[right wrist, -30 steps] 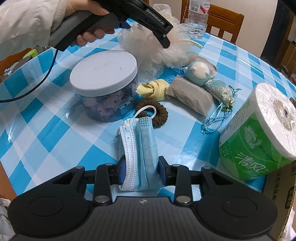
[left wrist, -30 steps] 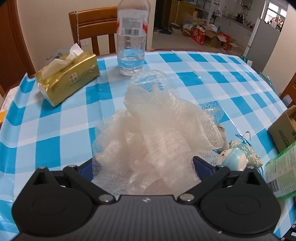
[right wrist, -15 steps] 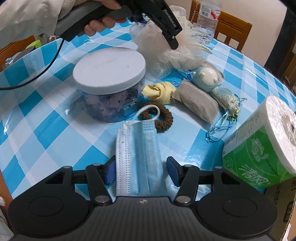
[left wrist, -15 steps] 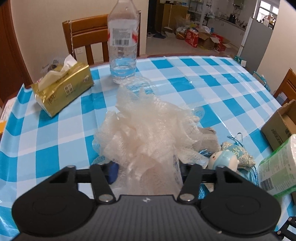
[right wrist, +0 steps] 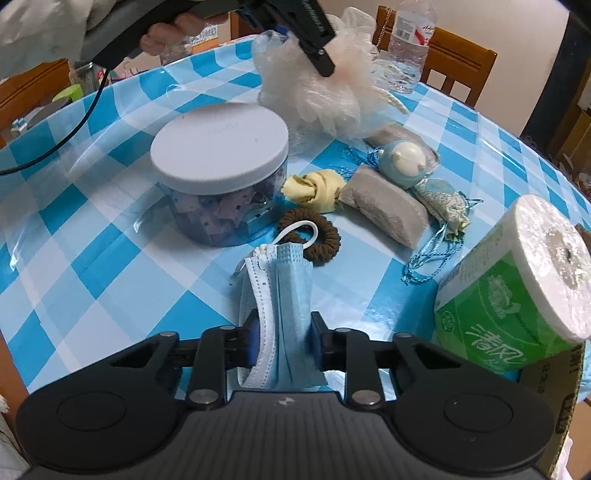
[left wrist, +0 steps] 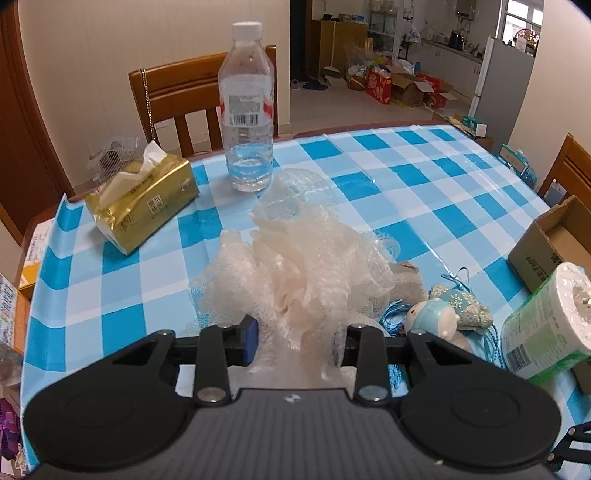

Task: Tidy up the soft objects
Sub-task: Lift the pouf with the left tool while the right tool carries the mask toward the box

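Note:
A pale mesh bath pouf (left wrist: 306,266) is bunched between the pads of my left gripper (left wrist: 299,339), whose jaws are closing tight on it. In the right wrist view the pouf (right wrist: 325,96) hangs from that gripper (right wrist: 314,48), low over the checked tablecloth. My right gripper (right wrist: 282,339) is shut on a folded blue face mask (right wrist: 284,295), whose far end with its white ear loop lies on a brown scrunchie (right wrist: 314,236). A hand (right wrist: 170,33) holds the left gripper's handle.
A white-lidded jar (right wrist: 221,162), a yellow knotted cloth (right wrist: 314,188), a grey pouch (right wrist: 384,210), a blue round toy (right wrist: 402,158) and a green-wrapped paper roll (right wrist: 517,280) surround the mask. A water bottle (left wrist: 247,118), a gold tissue pack (left wrist: 144,199) and a cardboard box (left wrist: 554,240) stand further out.
The left jaws went from wide open to closed on the pouf, and it has risen with them. The right jaws opened off the mask, then closed on it again, pinching it narrower.

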Demonstrator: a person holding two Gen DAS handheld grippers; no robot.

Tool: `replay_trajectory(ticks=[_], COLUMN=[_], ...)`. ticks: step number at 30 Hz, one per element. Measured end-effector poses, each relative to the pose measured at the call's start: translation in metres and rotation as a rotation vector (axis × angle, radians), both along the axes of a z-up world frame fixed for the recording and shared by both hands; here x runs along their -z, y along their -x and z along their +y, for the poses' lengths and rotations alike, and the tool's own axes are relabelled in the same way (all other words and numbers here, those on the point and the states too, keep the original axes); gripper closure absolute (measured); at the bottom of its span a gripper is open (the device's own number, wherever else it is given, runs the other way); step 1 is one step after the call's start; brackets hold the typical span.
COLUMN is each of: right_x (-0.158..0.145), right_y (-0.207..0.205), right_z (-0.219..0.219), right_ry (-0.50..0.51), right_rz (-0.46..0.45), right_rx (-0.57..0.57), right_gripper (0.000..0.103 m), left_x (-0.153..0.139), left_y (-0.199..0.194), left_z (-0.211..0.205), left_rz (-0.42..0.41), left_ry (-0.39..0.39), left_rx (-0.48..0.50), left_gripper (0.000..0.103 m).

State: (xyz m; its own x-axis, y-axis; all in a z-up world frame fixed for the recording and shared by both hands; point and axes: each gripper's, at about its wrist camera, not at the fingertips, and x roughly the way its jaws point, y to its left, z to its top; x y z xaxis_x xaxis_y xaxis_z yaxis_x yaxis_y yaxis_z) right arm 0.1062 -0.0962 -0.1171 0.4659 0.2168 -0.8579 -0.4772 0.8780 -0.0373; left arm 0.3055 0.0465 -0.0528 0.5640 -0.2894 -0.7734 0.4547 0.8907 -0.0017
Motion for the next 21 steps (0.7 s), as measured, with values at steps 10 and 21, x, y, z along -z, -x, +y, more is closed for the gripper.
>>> replay_trajectory(ticks=[10, 21], right_x=[-0.023, -0.059], right_y=[0.01, 0.033], right_z=[-0.004, -0.018], right_ry=[-0.015, 0.0], right_rz=[-0.026, -0.061], right_rx=[-0.006, 0.005], right_gripper=[0.074, 0.074], left_x=[-0.034, -0.085], left_y=[0.022, 0.075], left_z=[0.007, -0.002], left_rz=[-0.045, -0.083], left_ry=[-0.019, -0.017], left_rx=[0.029, 0.155], left_gripper=[0.073, 0.074])
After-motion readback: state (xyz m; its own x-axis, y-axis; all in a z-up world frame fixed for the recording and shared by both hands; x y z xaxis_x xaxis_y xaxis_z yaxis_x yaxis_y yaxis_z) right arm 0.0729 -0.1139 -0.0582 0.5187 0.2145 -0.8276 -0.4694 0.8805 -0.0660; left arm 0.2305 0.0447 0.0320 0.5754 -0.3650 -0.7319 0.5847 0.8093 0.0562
